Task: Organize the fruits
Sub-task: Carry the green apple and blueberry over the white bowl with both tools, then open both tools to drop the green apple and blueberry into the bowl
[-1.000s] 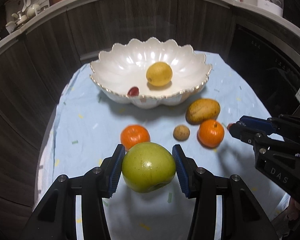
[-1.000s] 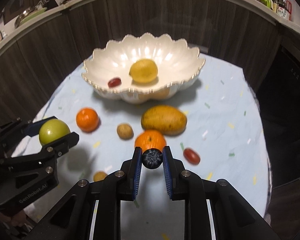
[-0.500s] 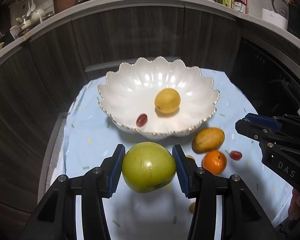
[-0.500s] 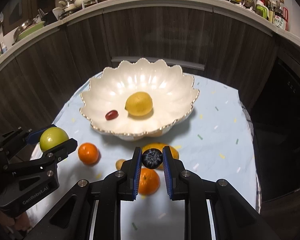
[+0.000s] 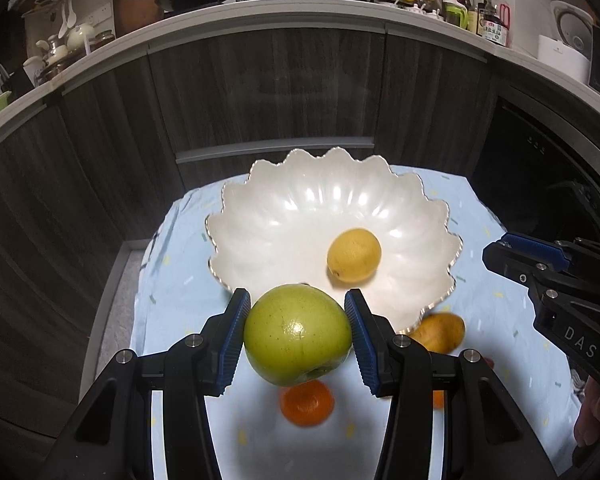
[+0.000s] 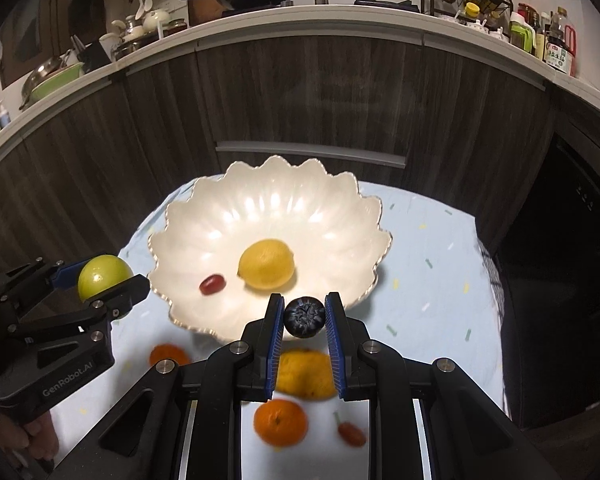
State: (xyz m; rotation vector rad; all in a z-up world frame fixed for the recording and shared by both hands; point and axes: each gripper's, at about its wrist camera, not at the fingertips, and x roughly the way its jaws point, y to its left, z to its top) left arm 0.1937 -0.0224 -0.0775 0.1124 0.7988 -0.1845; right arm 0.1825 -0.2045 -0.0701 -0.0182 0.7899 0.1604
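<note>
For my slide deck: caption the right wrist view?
Right hand-held gripper carries a dark round blueberry toward the white scalloped bowl holding a yellow lemon.

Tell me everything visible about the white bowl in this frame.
The bowl is wide and shallow, glossy white like glazed ceramic, with a scalloped petal-shaped rim edged in a thin metallic line and ribs running to its centre. It sits upright on the pale blue cloth. Inside lie a lemon near the middle and a red grape beside it, apart from each other. Neither gripper touches it.
</note>
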